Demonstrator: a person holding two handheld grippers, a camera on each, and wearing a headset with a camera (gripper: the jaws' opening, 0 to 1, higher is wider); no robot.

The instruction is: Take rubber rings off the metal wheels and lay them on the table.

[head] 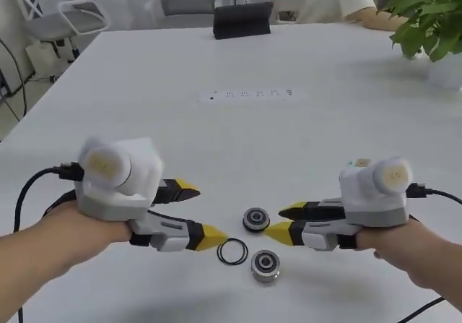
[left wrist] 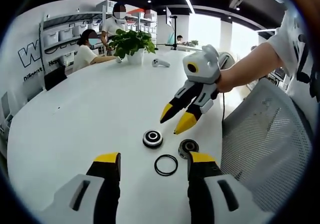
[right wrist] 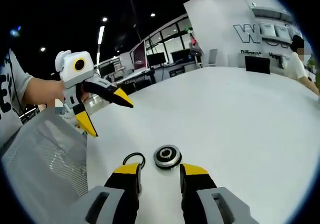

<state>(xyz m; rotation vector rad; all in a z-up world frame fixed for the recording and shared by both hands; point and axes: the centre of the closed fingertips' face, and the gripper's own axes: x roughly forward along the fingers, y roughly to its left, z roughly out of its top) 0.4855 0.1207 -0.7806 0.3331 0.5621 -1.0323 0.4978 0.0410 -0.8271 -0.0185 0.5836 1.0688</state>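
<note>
Just before left tool (left wrist: 154, 158), ring (left wrist: 166, 165).

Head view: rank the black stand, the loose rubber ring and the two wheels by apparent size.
1. black stand, though farthest away
2. rubber ring, barely wider
3. far wheel and near wheel: alike

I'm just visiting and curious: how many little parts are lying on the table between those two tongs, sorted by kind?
Metal wheels: 2
Loose rubber rings: 1
Total: 3
</note>
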